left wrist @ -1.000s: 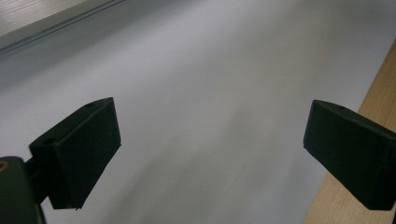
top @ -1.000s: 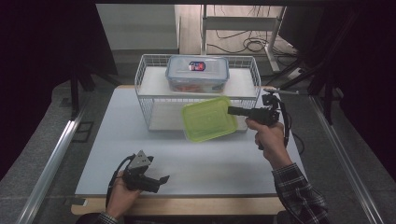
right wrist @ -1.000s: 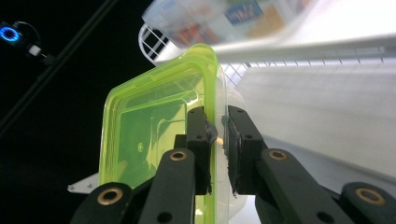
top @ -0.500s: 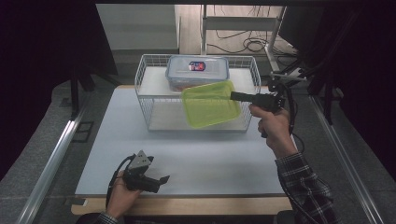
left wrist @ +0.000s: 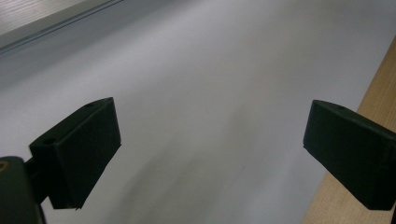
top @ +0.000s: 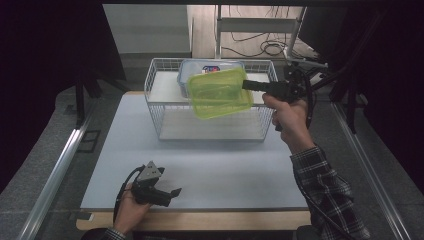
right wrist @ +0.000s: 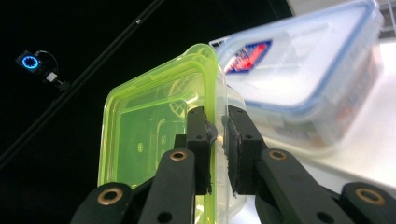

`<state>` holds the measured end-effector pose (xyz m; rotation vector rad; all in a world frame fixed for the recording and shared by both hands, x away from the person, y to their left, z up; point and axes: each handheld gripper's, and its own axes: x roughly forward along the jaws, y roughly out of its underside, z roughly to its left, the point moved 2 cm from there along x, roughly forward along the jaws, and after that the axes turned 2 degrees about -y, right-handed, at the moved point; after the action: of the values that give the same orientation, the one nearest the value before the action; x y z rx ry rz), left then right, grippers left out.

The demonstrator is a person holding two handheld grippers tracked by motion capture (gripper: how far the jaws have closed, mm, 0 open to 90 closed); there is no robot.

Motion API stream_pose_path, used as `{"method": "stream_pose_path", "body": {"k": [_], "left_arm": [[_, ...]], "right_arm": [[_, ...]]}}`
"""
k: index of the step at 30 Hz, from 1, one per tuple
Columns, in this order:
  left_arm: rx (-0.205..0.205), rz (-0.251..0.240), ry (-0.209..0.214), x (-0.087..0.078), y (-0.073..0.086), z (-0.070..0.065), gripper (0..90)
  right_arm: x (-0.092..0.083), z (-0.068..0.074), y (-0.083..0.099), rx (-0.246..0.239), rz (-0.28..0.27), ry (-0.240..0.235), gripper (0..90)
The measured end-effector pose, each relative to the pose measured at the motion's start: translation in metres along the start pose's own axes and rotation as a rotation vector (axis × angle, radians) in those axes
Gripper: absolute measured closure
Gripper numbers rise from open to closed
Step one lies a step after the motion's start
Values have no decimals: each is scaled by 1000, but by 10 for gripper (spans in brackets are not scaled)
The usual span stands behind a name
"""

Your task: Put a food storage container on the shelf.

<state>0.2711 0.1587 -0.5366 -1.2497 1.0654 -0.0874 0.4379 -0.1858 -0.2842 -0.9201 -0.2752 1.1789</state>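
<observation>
Nearest to me, my left gripper (top: pixel 159 189) rests low on the near part of the table (top: pixel 220 165), close to its wooden front edge, and its fingers (left wrist: pixel 77 151) stand wide apart with nothing but the pale table surface between them. Farther out, my right gripper (top: pixel 246 84) is held up in the air, pointing toward my left, and its fingers (right wrist: pixel 200 140) are clamped on the rim of the green container (top: pixel 219 92), one pad on the inside of the wall and one on the outside. The green container hangs clear of the table, tilted, in front of the upper part of the wire basket (top: pixel 161 107). Beyond it, the wire basket stands on the far side of the table, and on its raised shelf lies a clear box with a blue-edged lid (right wrist: pixel 308 70), just behind the green container.
</observation>
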Motion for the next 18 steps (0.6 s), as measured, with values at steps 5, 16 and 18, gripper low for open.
{"method": "stream_pose_path", "body": {"k": [5,16,18], "left_arm": [[-4,0,1,-1,0,0,38],[-2,0,6,0,0,0,38],[-4,0,7,0,0,0,38]], "right_arm": [[7,6,-14,-2,-19,13,805],[21,8,-41,-1,-88,74,805],[24,9,-45,1,-104,86,805]]}}
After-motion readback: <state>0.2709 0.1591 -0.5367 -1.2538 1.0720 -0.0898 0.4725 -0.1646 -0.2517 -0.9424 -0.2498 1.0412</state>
